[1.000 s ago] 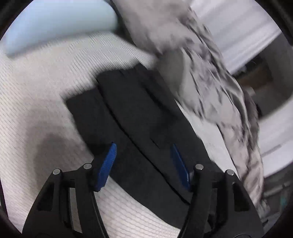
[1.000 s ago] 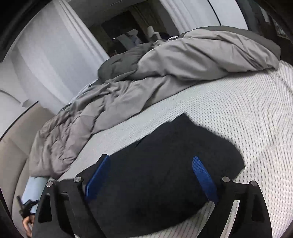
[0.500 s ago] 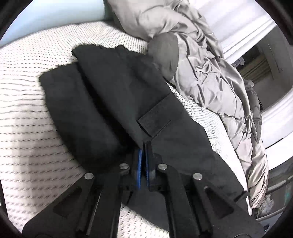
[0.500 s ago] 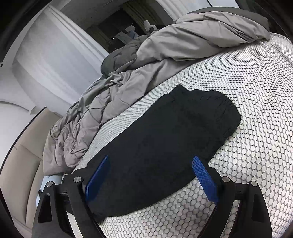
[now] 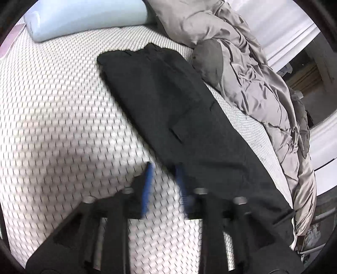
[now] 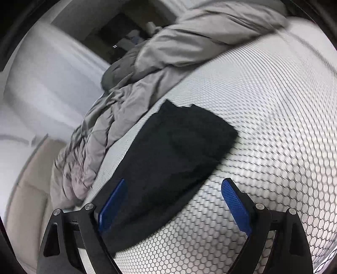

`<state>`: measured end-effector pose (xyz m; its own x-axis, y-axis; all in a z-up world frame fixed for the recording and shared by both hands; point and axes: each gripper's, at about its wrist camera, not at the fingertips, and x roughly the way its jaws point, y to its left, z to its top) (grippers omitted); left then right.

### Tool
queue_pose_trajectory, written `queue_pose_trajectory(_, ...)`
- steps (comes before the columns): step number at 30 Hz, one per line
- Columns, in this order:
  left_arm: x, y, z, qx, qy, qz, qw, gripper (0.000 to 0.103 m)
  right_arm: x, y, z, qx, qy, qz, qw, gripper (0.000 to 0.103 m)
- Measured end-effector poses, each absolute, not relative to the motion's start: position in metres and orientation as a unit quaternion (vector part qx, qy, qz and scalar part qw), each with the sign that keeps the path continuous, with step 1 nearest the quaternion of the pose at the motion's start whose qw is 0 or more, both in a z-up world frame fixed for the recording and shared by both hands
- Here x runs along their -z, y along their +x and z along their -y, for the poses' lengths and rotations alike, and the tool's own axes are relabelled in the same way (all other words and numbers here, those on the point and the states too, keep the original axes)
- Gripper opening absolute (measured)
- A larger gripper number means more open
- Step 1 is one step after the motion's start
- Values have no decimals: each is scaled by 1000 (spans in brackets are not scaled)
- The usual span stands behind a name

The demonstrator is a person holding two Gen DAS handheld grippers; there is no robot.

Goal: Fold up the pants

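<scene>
Only from the left wrist: light blue pillow (image 5: 84,19) beyond black pants (image 5: 179,118) on the bed (image 5: 52,126). Left gripper (image 5: 164,181) just parted, empty; right gripper (image 6: 174,204) wide open, empty, astride the pants' edge.

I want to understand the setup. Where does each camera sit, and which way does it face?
Left wrist: on the left gripper, looking down along its fingers at the pants, bed, pillow; its jaws have just been opening, nothing between them.
Right wrist: on the right gripper, open over the pants edge, facing the duvet.
Both show pants, bed, duvet.
</scene>
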<state>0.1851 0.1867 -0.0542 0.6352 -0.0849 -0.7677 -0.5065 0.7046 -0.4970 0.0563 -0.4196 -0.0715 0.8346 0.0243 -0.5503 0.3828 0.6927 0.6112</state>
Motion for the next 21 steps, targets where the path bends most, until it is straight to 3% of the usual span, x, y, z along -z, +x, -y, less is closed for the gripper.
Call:
queue_pose_trajectory(2,60,180,-182,-125,-379,-397,827,54,84,58,435,92,423,-267,861,92)
queue_pose_trajectory(6,74,184,-186,-142,-409,-379,818,54,108,78,455,66,485,-259,833,92)
queue_pose_trajectory(7,75,183,-189,-145,-421,-372,815,54,110,85,457,55,485,-249,836,86)
queue_pose_trajectory(9,74,185,-191,-147,-423,-369,815,54,114,101,462,70,479,-264,835,62)
queue_pose_trajectory(10,73,187,-191,-147,-420,-369,816,54,114,104,462,77,471,-267,837,38)
queue_pose_trajectory(13,75,191,-193,-145,-417,-369,817,54,96,94,464,73,442,-258,856,23)
queue_pose_trajectory(15,76,201,-197,-144,-420,-368,817,54,74,76,464,65,409,-236,879,22)
queue_pose_trajectory(17,77,214,-199,-144,-421,-368,816,54,75,72,470,122,362,-256,888,29)
queue_pose_trajectory(19,77,221,-203,-146,-424,-366,816,54,103,72,489,148,426,-304,839,31)
queue_pose_trajectory(21,79,228,-207,-149,-430,-362,814,54,110,58,499,123,486,-283,818,37)
